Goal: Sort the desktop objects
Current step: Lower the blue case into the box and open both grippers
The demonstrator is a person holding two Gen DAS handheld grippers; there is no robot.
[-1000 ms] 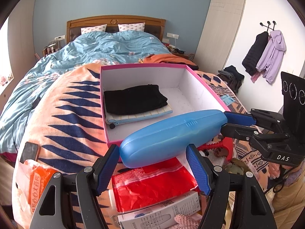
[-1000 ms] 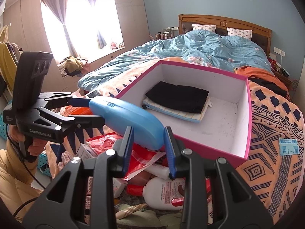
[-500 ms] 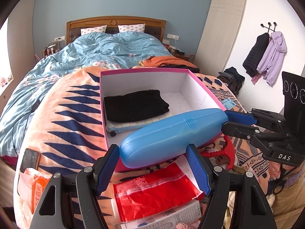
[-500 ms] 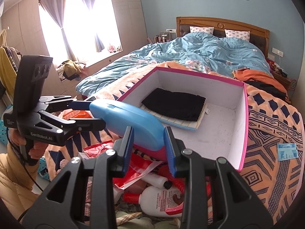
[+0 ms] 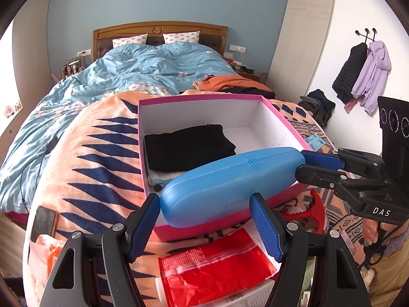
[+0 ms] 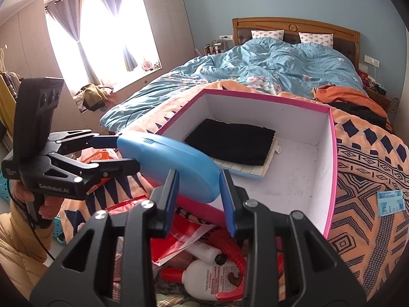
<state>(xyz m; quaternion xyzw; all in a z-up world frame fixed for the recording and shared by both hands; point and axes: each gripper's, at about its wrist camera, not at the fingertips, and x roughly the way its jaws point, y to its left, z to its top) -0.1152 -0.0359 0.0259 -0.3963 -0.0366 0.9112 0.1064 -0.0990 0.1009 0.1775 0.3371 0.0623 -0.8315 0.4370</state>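
Observation:
A long blue case (image 5: 230, 181) hangs in the air over the near rim of a pink box (image 5: 199, 98). My left gripper (image 5: 204, 220) grips one end of the case, my right gripper (image 6: 198, 192) grips the other end (image 6: 173, 163). Each gripper shows in the other's view: the right gripper (image 5: 304, 162) and the left gripper (image 6: 127, 151). Inside the box a black folded cloth (image 5: 189, 147) lies on a striped pouch (image 6: 245, 168).
The box sits on an orange patterned blanket (image 5: 102, 158) on a bed. Below the grippers lie a red plastic bag (image 5: 214, 273), white lotion bottles (image 6: 212, 273) and a red tool (image 6: 230, 250). A phone (image 5: 43, 222) lies at the left, a blue sachet (image 6: 391, 202) at the right.
Both grippers have lifted the blue case higher and carried it forward, so it now hangs over the box's near rim. The clutter has dropped lower in view.

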